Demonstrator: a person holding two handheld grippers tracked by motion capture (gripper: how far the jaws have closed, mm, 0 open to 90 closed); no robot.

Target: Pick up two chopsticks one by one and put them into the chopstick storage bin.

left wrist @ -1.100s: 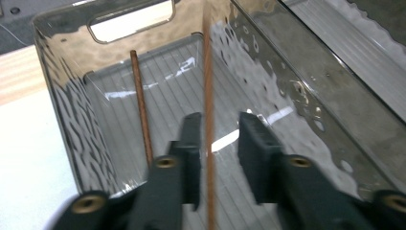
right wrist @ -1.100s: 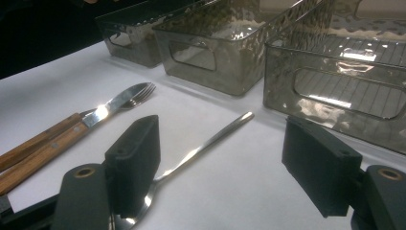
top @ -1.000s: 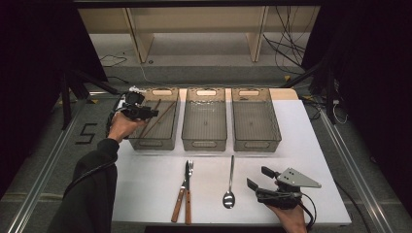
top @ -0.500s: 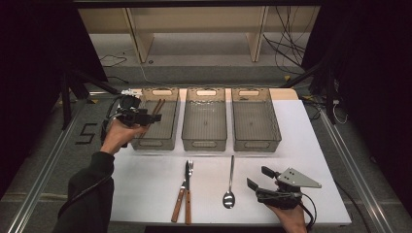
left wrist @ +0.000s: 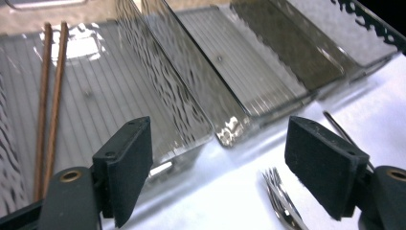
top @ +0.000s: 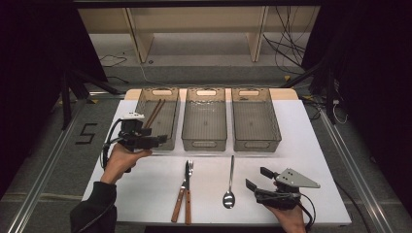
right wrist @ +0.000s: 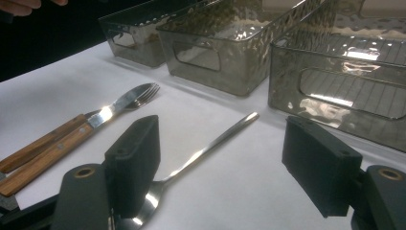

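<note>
Left gripper (top: 145, 141): jaws spread wide with nothing between them; held at about 9 o'clock on the table, just over the near end of the left bin.
Right gripper (top: 260, 178): jaws parted and empty, resting low at about 5 o'clock, pointed toward the spoon, which lies just ahead of it.
Chopsticks (top: 154, 113): two thin brown wooden sticks lying side by side in the left bin (top: 167, 138), toward its far left side.
Spoon (top: 229, 187): polished metal, slim handle pointing to 12 o'clock, bowl nearest the person; it looks placed for an easy pick by the right hand.
Fork and knife (top: 183, 196): metal heads, wooden riveted handles, side by side, touching, at about 6 o'clock.
Middle bin (top: 204, 141) and right bin (top: 256, 143): smoky clear plastic, rippled walls, ribbed floors, cut-out handles, both empty; likely one bin per kind of cutlery.
Table (top: 330, 160): flat, matte white surface.
</note>
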